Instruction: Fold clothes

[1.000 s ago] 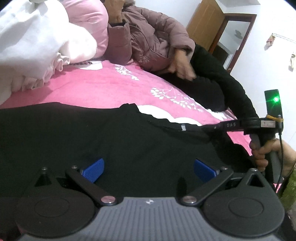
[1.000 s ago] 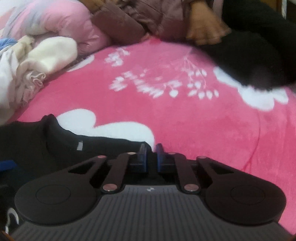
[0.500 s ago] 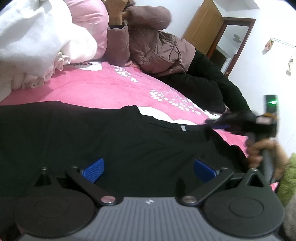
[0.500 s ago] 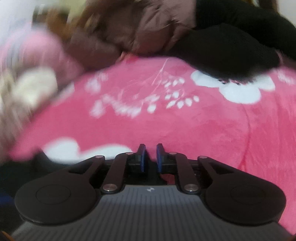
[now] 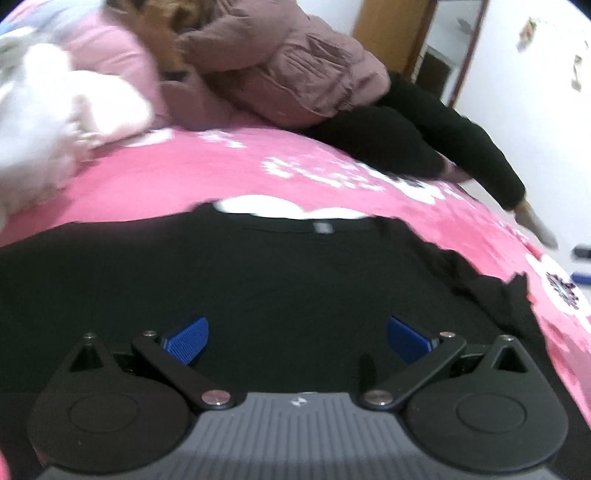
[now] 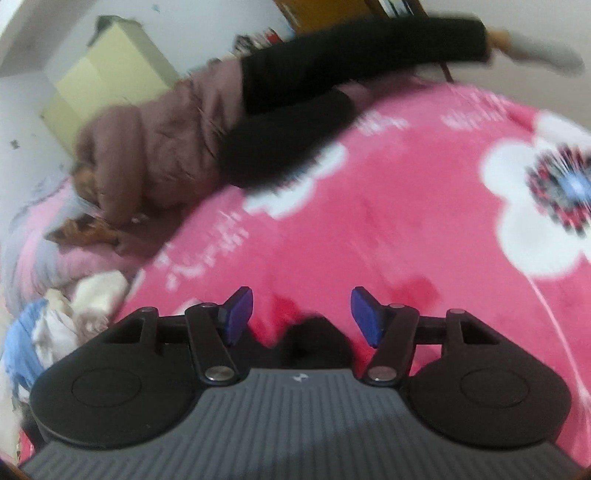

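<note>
A black shirt (image 5: 258, 280) lies spread flat on the pink flowered bed cover (image 5: 184, 177), collar and small label at the far edge, one sleeve rumpled at the right. My left gripper (image 5: 297, 338) is open and empty, its blue pads wide apart just above the shirt's middle. My right gripper (image 6: 302, 314) is open and empty over the pink cover (image 6: 406, 229); a small dark bit of cloth (image 6: 314, 328) shows just below and between its fingers. The right wrist view is motion-blurred.
A person in a mauve padded jacket and black trousers (image 5: 295, 66) lies across the far side of the bed. Pink and white bedding (image 5: 66, 103) is heaped at the far left. A wooden door (image 5: 388, 33) stands behind. A yellow cabinet (image 6: 107, 74) stands by the wall.
My right gripper has opened, let go of the shirt's shoulder edge, and swung away to the right. It has left the left wrist view. My left gripper stays open over the shirt.
</note>
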Action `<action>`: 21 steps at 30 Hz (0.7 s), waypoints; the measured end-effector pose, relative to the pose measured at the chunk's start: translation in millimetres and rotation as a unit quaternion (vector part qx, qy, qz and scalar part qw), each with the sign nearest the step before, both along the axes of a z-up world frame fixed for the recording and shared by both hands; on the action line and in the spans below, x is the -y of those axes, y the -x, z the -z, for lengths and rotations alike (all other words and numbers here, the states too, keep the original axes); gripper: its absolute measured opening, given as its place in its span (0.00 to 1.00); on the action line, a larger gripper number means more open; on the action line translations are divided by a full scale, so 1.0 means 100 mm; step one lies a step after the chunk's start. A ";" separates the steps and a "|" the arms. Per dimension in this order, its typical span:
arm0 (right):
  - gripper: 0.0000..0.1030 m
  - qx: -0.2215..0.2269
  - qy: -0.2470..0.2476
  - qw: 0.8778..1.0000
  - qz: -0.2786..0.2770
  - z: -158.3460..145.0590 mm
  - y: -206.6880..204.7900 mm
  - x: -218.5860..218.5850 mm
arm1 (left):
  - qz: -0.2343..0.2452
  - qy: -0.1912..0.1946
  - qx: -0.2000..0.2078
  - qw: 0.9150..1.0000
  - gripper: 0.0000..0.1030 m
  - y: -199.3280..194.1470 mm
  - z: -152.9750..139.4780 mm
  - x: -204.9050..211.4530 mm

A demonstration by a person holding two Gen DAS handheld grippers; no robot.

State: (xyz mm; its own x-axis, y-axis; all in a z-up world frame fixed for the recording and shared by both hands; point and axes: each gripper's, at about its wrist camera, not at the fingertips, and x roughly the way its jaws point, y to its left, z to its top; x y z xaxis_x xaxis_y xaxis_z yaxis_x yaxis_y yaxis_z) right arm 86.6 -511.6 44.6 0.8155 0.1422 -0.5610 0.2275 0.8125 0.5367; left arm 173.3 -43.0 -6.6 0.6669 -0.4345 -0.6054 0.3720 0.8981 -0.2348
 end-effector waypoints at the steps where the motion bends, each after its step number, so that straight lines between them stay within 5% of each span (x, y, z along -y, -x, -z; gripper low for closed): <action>1: 0.57 -0.007 -0.006 1.000 -0.001 0.12 0.01 0.04 | 0.008 -0.006 0.002 1.000 1.00 0.00 -0.03 0.14; 5: 0.54 0.008 0.054 0.997 -0.053 0.36 0.06 -0.18 | 0.034 -0.020 0.018 0.999 1.00 -0.04 -0.08 0.70; 9: 0.51 0.046 0.199 0.966 -0.159 0.33 0.13 -0.75 | 0.039 -0.008 0.021 0.999 1.00 -0.14 0.05 1.05; 17: 0.33 0.046 0.189 0.964 -0.183 0.41 -0.05 -0.97 | 0.035 0.014 0.031 0.999 1.00 -0.16 0.27 1.14; 21: 0.33 0.095 0.297 0.919 -0.240 0.38 0.09 -1.32 | 0.036 -0.002 0.036 0.999 1.00 -0.15 0.28 1.19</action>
